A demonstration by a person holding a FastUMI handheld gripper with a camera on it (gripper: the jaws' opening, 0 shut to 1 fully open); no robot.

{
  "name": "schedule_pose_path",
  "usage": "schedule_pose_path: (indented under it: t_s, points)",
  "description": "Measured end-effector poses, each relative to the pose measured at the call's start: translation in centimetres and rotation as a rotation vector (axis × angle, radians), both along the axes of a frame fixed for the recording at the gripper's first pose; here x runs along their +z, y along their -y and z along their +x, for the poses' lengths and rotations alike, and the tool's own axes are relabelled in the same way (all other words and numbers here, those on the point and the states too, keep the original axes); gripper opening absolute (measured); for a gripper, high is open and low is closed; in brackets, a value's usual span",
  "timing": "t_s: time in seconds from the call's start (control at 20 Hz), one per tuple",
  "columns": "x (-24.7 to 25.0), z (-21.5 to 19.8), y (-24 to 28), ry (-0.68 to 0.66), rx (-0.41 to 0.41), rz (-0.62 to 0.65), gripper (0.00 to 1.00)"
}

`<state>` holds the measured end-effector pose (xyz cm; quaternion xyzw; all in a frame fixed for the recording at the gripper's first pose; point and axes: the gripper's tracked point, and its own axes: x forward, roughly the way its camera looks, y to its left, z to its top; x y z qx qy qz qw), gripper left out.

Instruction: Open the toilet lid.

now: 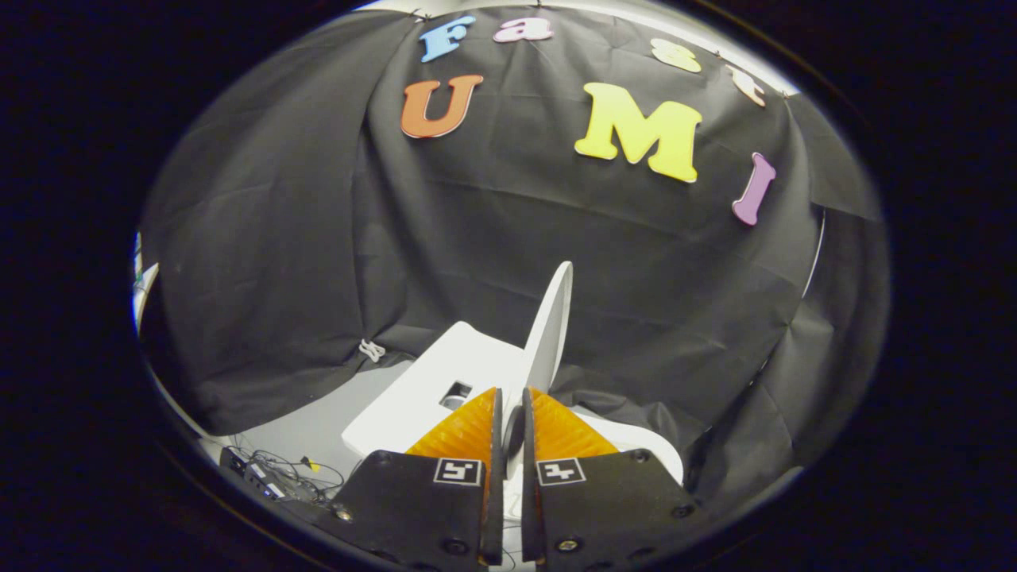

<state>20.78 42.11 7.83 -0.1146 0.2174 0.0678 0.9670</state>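
The white toilet lid (550,330) stands raised, nearly upright and seen edge-on, rising from just ahead of the fingers. My gripper (510,409) is shut on the lid's lower edge, its two orange fingers (465,429) pressing on either side of the thin white panel. To the left, beyond the fingers, lies the flat white tank top (429,381) with a small square button recess (456,394). To the right of the fingers a curved piece of the white seat or bowl rim (639,441) shows.
Black cloth drapes close around the toilet at the back and right. A grey floor (310,425) opens to the left, with a small black box and tangled cables (270,473) near the gripper. A white cord knot (371,349) hangs on the cloth.
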Motion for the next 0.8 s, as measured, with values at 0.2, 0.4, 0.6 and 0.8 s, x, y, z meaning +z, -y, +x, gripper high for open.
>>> schedule_pose_path:
  t_s: [0.2,0.4,0.6,0.8]
  points:
    - [-0.4,0.3,-1.5,0.027,0.006,-0.043,0.12]
    - [-0.7,0.4,-2.7,0.055,0.006,-0.115,0.12]
    - [-1.1,0.3,-3.4,0.108,0.04,-0.196,0.13]
    - [-1.6,0.0,-4.1,0.085,0.091,-0.177,0.21]
